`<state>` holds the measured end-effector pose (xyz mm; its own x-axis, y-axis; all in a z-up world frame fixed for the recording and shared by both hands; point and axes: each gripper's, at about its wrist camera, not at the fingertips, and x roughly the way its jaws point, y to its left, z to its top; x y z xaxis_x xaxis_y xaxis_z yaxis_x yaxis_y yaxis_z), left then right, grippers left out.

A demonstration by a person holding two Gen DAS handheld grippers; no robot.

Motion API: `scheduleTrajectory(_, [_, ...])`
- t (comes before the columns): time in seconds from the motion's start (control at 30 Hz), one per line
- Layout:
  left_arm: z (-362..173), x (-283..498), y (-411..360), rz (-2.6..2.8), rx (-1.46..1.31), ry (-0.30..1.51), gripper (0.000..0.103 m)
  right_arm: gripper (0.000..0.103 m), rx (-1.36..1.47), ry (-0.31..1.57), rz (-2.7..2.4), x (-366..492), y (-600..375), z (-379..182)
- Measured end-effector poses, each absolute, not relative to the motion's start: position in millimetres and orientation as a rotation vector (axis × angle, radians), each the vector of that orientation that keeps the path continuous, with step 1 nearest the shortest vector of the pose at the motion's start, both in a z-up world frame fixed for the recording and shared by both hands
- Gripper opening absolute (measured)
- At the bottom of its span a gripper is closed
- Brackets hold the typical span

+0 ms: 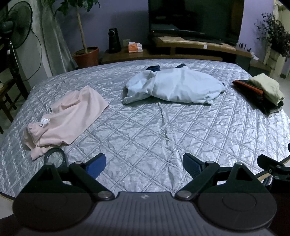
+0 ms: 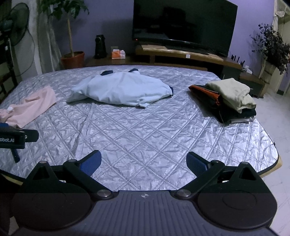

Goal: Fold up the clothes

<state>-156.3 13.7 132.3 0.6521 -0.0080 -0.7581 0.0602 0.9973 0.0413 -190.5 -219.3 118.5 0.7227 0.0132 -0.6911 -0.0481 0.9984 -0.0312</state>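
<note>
Silver quilted cover (image 1: 145, 130) spreads over the whole work surface, with a dark TV (image 1: 195, 16) on a wooden stand, a potted tree (image 1: 87, 54), a fan (image 1: 16, 25) and a small black speaker (image 1: 114, 40) along the purple wall behind.

Three lots of clothing lie on the cover. A pink garment (image 1: 68, 118) is crumpled at the left, a white tag showing near its bunched end. A pale blue top (image 1: 174, 85) with dark blue trim lies rumpled in the middle, toward the far edge. A folded stack (image 1: 262, 92), cream piece on top over orange and black ones, sits at the right edge.

The left gripper (image 1: 144, 163) hangs over the near part of the cover, fingers wide apart with nothing between them. The pink garment lies just ahead and to the left of its left finger, its near corner close to that finger but not touching it. The pale blue top is well ahead, roughly straight along its line.

The right gripper (image 2: 144, 162) also has its blue-padded fingers spread with only bare cover between them. From it the blue top (image 2: 121, 88) is well ahead and slightly left, the stack (image 2: 230, 96) ahead to the right, the pink garment (image 2: 32, 107) far left, beyond the left gripper's body at the frame edge.
</note>
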Motion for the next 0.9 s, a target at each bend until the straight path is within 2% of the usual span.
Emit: scheduleTrajectory(0.9, [134.9, -146.9, 30.1, 0.013, -0.025, 0.862, 0.090, 0.099, -0.027, 0.760, 0.058, -189.8, -219.2, 118.6])
